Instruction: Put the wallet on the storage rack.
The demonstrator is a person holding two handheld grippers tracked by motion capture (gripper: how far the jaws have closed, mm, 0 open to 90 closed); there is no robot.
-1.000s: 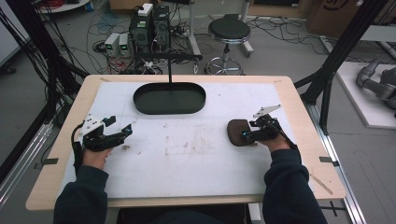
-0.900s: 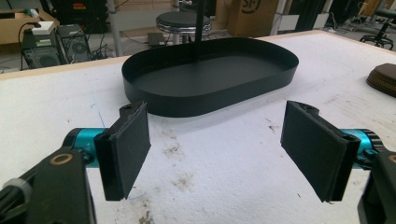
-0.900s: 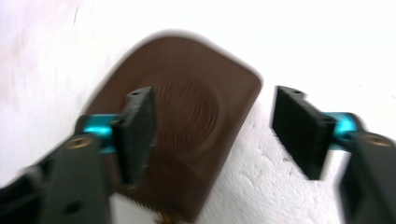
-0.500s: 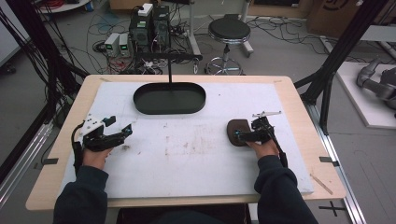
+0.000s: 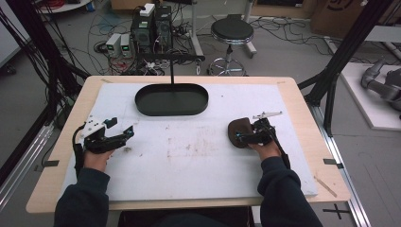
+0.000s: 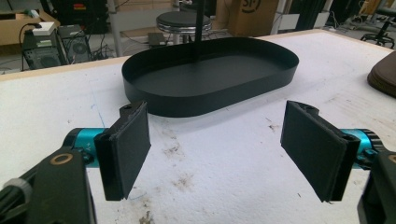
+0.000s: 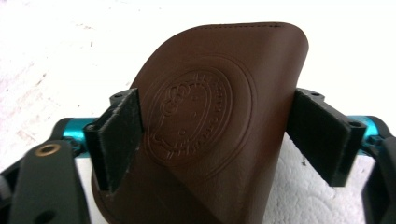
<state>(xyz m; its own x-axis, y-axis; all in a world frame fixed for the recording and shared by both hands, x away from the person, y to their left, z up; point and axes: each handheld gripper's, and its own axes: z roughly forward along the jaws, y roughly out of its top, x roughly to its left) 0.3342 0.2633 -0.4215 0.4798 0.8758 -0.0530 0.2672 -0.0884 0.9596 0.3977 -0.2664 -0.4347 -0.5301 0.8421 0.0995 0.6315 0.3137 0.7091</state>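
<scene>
A brown leather pouch (image 5: 238,132) with an embossed round stamp lies on the white mat at the right. My right gripper (image 5: 244,136) has it between its jaws. In the right gripper view the pouch (image 7: 210,116) bows up between the two black pads, which touch its sides; the jaws have just been closing on it. My left gripper (image 5: 124,134) rests at the mat's left side, open, with nothing between its pads (image 6: 128,149). The black oval tray (image 6: 210,105) lies ahead of it, and the pouch's edge (image 6: 385,74) shows far right.
The black oval tray (image 5: 142,101) sits at the back middle of the mat with a thin black pole (image 5: 171,71) rising from it. The white mat (image 5: 198,161) is stained in the middle. Computers, cables and a stool (image 5: 231,30) stand beyond the table.
The right hand has shifted slightly and its grey plate has turned; the pouch stays in place. The left gripper has not moved.
</scene>
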